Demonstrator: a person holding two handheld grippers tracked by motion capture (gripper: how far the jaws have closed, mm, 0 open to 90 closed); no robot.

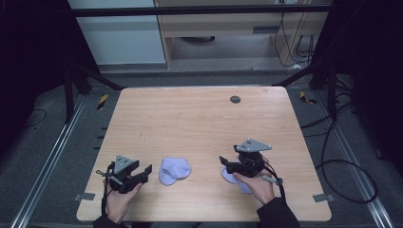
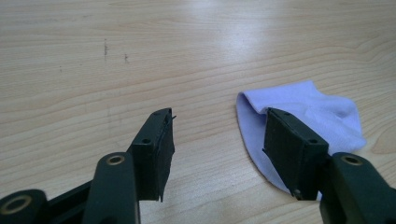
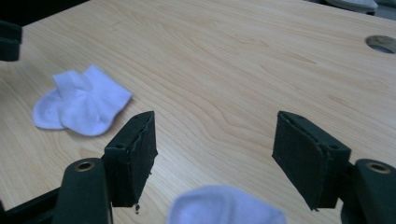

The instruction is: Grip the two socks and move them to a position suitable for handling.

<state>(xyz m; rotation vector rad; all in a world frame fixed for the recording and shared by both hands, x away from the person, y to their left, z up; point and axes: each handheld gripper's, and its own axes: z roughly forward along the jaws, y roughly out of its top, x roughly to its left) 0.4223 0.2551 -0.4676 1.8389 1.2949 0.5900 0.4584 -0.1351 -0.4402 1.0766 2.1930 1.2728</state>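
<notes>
High view: we hold both grippers wide and empty; the folded sock point(image 1: 174, 171) lies just right of our left gripper point(image 1: 141, 176), another sock point(image 1: 236, 181) under the right gripper point(image 1: 227, 163).

A rectangular table with a pale, light-grained wooden top point(image 1: 190, 118) is seen from above, its rounded corners set over a grey floor. A small round dark grommet hole point(image 1: 235, 99) is cut into the top near the far edge, right of the middle. Two things are laid directly on the wood, both near the front edge. A small white fabric sock, crumpled and folded over itself point(image 1: 174, 171), is placed a little left of the middle. A second small white fabric sock point(image 1: 236, 181) is laid flat to its right, well apart from the first and partly covered from above.
</notes>
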